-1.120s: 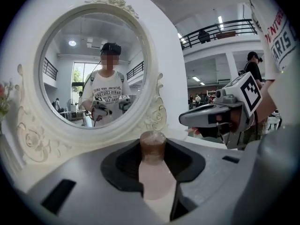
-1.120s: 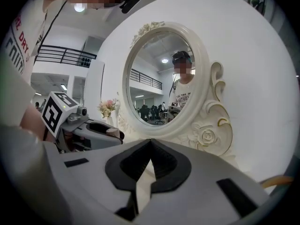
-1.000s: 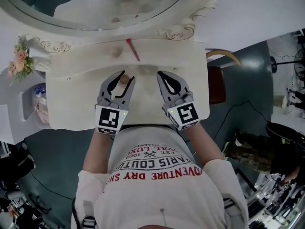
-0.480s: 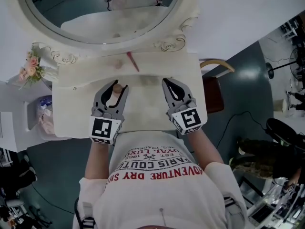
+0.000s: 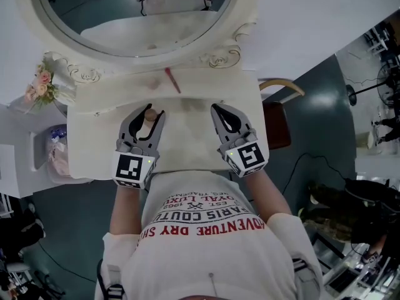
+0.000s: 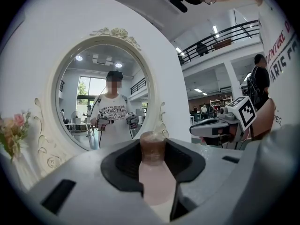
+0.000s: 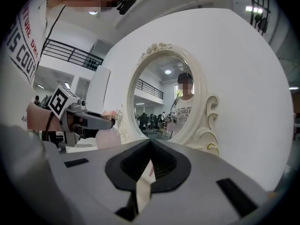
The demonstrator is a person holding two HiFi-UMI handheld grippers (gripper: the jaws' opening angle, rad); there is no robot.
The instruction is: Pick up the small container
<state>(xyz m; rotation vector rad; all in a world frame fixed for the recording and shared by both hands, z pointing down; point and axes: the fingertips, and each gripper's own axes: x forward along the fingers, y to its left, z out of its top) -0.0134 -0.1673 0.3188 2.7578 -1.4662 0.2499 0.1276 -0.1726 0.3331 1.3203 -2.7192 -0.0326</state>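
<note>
The small container (image 5: 149,115) is a pale pink bottle with a brown cap (image 6: 153,146). It stands upright between the jaws of my left gripper (image 5: 147,119), which is shut on its body (image 6: 157,182), over the left part of the white dressing table (image 5: 187,142). From the right gripper view the same bottle (image 7: 110,138) shows under the left gripper's jaws. My right gripper (image 5: 217,110) hovers over the table's right part. Its jaws meet at the tips (image 7: 150,140) and hold nothing.
An oval mirror (image 5: 137,11) in an ornate white frame stands at the table's back. A red stick (image 5: 173,80) lies in front of it. Pink flowers (image 5: 39,85) sit at the left, a basket (image 5: 56,149) lower left, and a dark chair (image 5: 275,114) to the right.
The head view has tilted up and shows more of the mirror. Both grippers keep nearly the same places over the table, the left one still closed on the bottle.
</note>
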